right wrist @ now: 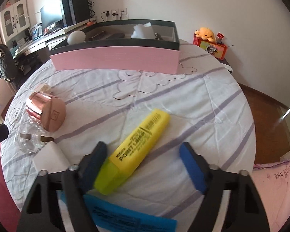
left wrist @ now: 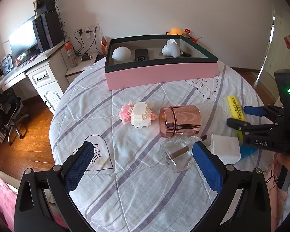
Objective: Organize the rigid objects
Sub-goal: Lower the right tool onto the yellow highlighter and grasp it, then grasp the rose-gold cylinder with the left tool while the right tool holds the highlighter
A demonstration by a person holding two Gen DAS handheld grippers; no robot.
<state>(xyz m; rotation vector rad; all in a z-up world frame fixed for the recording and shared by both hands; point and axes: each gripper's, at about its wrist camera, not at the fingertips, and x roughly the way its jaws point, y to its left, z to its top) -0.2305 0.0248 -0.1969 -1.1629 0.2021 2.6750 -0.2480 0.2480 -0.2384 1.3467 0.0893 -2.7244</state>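
Observation:
A pink box (left wrist: 160, 73) (right wrist: 116, 60) stands at the far side of the bed and holds a white ball (left wrist: 121, 53), a dark remote (left wrist: 142, 55) and a white plug adapter (left wrist: 171, 48). On the quilt lie a pink-and-white brick figure (left wrist: 138, 115), a rose-gold tin (left wrist: 180, 120) (right wrist: 46, 112), a clear glass dish (left wrist: 176, 154) (right wrist: 29, 139), a white charger block (left wrist: 225, 147) (right wrist: 50, 158) and a yellow highlighter (right wrist: 135, 148) (left wrist: 235, 109). My left gripper (left wrist: 143, 164) is open, beside the glass dish. My right gripper (right wrist: 145, 166) (left wrist: 236, 116) is open, astride the highlighter's cap end.
A blue marker (right wrist: 129, 216) lies under the right gripper. A desk with a monitor (left wrist: 23, 40) and a chair (left wrist: 7, 114) stand at the left. A red box with an orange plush (right wrist: 206, 33) sits at the back right. The floor is wood.

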